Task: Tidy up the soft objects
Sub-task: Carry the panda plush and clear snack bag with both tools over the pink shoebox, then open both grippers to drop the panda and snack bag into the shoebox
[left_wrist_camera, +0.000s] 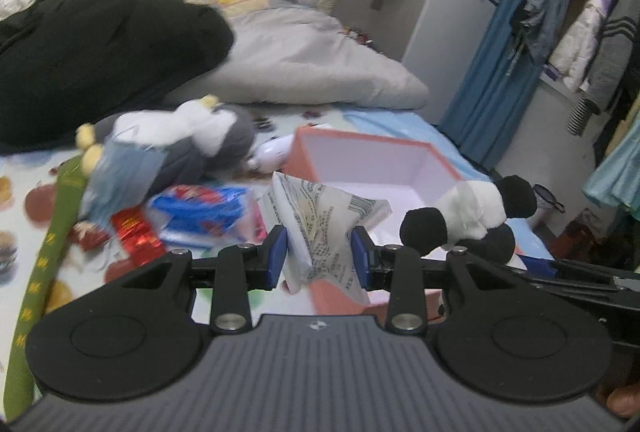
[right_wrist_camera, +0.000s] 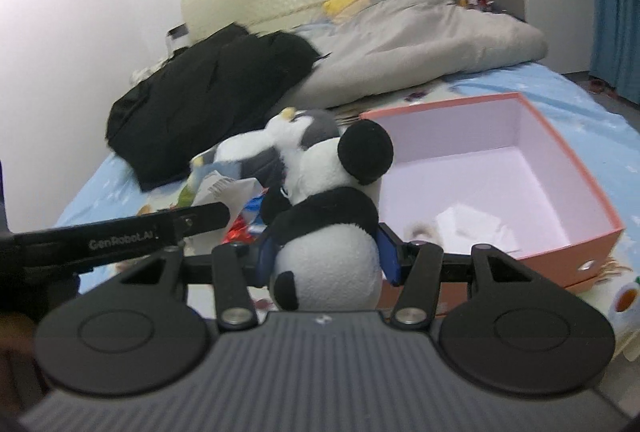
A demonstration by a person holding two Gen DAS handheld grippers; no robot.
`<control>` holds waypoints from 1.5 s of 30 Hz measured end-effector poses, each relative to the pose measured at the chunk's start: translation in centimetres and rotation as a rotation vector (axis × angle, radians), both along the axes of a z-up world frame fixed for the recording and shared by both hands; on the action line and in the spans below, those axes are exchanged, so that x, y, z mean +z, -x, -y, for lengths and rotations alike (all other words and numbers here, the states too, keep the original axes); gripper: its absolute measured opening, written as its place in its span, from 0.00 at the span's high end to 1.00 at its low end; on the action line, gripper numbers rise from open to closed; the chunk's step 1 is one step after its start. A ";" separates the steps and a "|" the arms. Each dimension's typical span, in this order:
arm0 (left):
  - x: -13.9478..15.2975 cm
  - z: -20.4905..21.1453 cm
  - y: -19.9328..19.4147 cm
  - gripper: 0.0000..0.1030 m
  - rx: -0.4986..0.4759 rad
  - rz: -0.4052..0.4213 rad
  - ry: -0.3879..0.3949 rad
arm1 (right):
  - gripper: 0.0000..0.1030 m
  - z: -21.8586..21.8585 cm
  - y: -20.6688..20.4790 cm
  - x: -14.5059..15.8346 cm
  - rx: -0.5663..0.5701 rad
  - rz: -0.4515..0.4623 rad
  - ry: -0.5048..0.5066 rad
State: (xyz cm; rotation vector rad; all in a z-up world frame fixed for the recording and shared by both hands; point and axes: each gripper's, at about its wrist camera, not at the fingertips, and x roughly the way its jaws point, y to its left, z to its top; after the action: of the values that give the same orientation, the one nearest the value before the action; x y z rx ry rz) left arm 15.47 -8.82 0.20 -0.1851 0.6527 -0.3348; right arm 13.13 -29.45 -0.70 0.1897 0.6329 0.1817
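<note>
My left claw [left_wrist_camera: 319,256] pinched a printed white packet [left_wrist_camera: 324,228] at frame centre, while my right claw [right_wrist_camera: 326,258] clamped the panda plush [right_wrist_camera: 332,232] beside the pink box [right_wrist_camera: 576,192].

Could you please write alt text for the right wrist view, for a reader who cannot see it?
The right gripper is shut on a black-and-white plush panda, held just left of an open pink cardboard box on a bed. Behind lie a grey-and-white plush penguin, a black garment and a grey duvet; the left gripper's arm crosses the left side.
</note>
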 end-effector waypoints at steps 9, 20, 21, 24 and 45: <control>-0.1 7.1 -5.3 0.60 -0.112 -0.048 -0.006 | 0.47 5.5 -3.3 -0.2 -0.089 -0.043 -0.007; -4.1 14.6 -13.6 0.60 -0.211 -0.166 -0.060 | 0.47 11.0 -9.5 -4.2 -0.167 -0.205 -0.017; -4.5 15.1 -14.4 0.60 -0.215 -0.176 -0.068 | 0.47 11.5 -9.9 -4.6 -0.169 -0.218 -0.021; -5.9 16.5 -16.7 0.60 -0.228 -0.215 -0.079 | 0.46 12.7 -11.4 -6.0 -0.182 -0.255 -0.028; -8.3 16.7 -19.1 0.45 -0.229 -0.273 -0.085 | 0.34 14.5 -13.6 -8.0 -0.206 -0.320 -0.046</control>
State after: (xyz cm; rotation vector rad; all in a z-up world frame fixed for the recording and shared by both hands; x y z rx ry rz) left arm 34.60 -25.48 -8.05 -0.0748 0.9596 -0.5059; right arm 26.77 -43.91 -8.70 0.3306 0.9218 -0.0344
